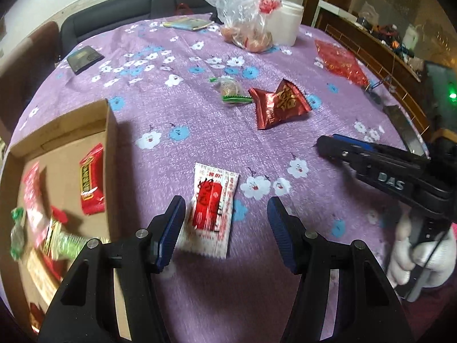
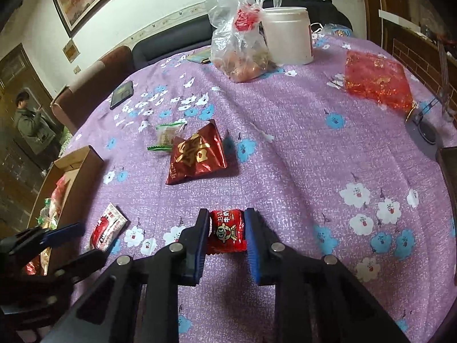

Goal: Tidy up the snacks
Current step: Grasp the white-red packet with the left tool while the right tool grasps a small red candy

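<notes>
Loose on the purple cloth: four wrapped snacks, and one open cardboard box (image 1: 110, 131) at 9 o'clock.

The tablecloth (image 2: 285, 143) is purple, printed with white and blue flowers. A dark red foil packet (image 2: 197, 154) carries a gold character. A small red candy wrapper (image 2: 227, 233) shows a cartoon face, held between blue pads (image 2: 251, 237) on the black right gripper (image 2: 225, 228). A sachet (image 1: 212, 208) is white with red print. The cardboard box (image 1: 110, 131) is brown.
</notes>
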The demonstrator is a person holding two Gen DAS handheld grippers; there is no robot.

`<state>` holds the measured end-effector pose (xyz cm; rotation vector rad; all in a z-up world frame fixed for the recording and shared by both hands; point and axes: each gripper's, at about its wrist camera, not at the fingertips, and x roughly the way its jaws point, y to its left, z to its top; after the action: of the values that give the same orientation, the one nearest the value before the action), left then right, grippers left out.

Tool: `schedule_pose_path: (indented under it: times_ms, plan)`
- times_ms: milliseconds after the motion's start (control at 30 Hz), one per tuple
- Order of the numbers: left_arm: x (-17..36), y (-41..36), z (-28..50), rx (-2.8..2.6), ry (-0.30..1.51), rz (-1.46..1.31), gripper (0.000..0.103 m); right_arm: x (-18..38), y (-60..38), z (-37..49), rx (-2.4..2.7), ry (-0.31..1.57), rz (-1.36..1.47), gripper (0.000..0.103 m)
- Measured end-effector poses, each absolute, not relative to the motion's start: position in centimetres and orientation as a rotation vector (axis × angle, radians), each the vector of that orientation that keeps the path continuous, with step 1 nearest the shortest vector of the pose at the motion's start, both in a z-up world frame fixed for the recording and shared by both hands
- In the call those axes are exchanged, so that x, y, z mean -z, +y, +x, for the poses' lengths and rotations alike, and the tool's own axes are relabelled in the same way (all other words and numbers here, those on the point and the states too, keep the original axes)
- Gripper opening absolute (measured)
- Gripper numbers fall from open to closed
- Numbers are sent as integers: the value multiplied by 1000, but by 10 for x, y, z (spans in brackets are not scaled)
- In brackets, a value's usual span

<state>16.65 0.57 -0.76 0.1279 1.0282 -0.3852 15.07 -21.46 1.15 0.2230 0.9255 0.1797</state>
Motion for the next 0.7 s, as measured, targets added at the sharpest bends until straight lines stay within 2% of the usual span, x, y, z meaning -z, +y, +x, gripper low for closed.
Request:
schedule_pose_path:
  times_ms: [200,267,333,700]
  plan:
    - [16,-4,177,372,1057,180,58,-12,-216,150,-185,929,236,27]
    - [17,-6,176,355,1051,203,50,-12,-216,150,-185,930,238,27]
    - [17,-8,175,363,1041,210,31,-12,-216,150,-185,930,237,27]
    - [2,-4,163,392,1006,149,31,-19,-211,143,-205,896,227,27]
